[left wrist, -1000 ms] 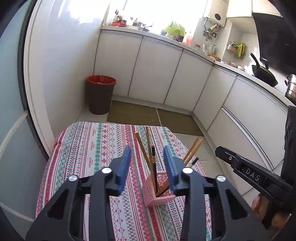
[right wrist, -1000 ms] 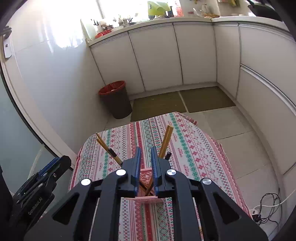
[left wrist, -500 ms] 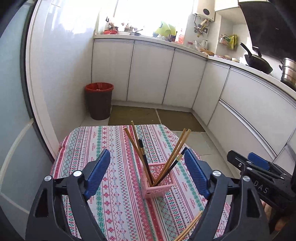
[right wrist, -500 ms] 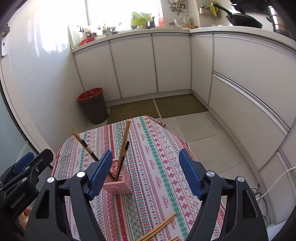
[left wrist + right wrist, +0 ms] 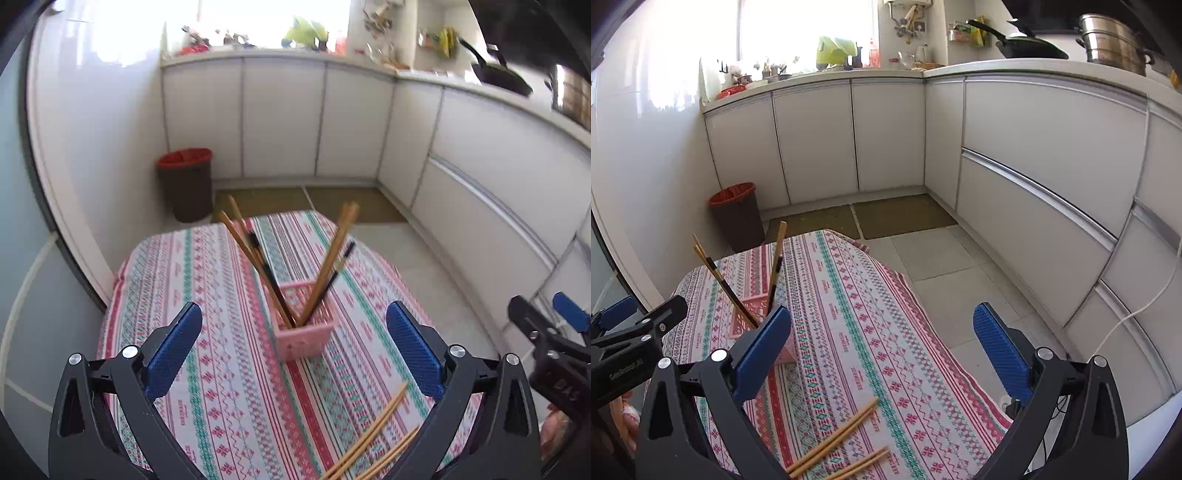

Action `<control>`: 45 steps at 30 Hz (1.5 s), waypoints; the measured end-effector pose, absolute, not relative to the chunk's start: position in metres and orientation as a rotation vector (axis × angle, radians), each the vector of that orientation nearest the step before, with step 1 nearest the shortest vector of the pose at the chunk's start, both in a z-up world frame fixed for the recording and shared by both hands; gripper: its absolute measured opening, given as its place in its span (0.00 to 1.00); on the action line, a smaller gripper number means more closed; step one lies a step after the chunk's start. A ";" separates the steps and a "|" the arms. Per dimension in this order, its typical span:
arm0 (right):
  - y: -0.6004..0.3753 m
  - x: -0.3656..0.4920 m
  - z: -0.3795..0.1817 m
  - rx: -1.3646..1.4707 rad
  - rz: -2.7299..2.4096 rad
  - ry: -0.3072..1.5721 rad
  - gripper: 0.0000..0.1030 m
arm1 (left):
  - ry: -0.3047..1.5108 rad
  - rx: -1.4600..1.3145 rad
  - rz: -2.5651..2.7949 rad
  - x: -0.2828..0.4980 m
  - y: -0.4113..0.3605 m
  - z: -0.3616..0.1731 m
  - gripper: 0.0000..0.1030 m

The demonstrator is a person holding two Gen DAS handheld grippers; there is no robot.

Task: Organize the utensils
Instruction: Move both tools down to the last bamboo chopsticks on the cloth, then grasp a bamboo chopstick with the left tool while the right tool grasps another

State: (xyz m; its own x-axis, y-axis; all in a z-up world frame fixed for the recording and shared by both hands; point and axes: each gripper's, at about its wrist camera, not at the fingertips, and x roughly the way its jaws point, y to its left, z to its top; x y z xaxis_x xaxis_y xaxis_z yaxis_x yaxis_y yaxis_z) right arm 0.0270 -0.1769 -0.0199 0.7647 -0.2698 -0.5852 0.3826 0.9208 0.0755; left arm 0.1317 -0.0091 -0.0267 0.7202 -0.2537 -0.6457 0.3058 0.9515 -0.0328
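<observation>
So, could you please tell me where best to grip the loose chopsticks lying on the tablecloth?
Probably from above, jaws across the shafts near the middle of the loose chopsticks: they lie flat on the tablecloth, slanting diagonally, so the right tool, now open, should turn to straddle them.

strong daylight floods in through the window [image 5: 798,33] above the counter, blown out to white, with glare on the wall beside it. fisheye bending curves the cabinets; corners go black; left view slightly blurred.

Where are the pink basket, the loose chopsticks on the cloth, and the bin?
pink basket [image 5: 303,338], left wrist view, front wall.
loose chopsticks [image 5: 836,437], right wrist view, mid-shaft.
bin [image 5: 188,188], left wrist view, brown side.
</observation>
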 end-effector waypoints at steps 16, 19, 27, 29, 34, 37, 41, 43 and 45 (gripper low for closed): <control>-0.242 -0.053 -0.087 0.366 -0.399 0.826 0.93 | 1.216 0.338 -0.584 0.149 -0.140 -0.174 0.93; -0.252 -0.059 -0.092 0.383 -0.419 0.840 0.93 | 1.263 0.368 -0.580 0.156 -0.159 -0.192 0.93; -0.269 -0.059 -0.106 0.403 -0.445 0.899 0.93 | 1.337 0.448 -0.519 0.173 -0.187 -0.231 0.61; -0.271 -0.056 -0.109 0.404 -0.448 0.908 0.93 | 1.333 0.453 -0.530 0.175 -0.188 -0.232 0.55; -0.269 -0.045 -0.114 0.410 -0.433 0.920 0.93 | 1.335 0.453 -0.519 0.181 -0.172 -0.230 0.28; -0.262 -0.034 -0.119 0.410 -0.416 0.934 0.93 | 1.323 0.464 -0.500 0.181 -0.152 -0.228 0.11; -0.248 -0.014 -0.127 0.419 -0.384 0.970 0.93 | 1.292 0.471 -0.483 0.181 -0.124 -0.226 0.08; -0.237 0.002 -0.131 0.425 -0.361 0.996 0.93 | 1.263 0.485 -0.458 0.179 -0.110 -0.223 0.07; -0.226 0.019 -0.136 0.442 -0.348 1.021 0.93 | 1.228 0.483 -0.426 0.176 -0.090 -0.216 0.07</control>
State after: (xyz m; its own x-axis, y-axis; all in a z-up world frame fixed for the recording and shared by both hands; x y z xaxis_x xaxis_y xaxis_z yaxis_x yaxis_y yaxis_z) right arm 0.0192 -0.2263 -0.1359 0.4811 -0.0729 -0.8736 0.4758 0.8587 0.1904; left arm 0.1759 -0.0900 -0.2159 0.2822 -0.0504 -0.9580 0.5542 0.8237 0.1199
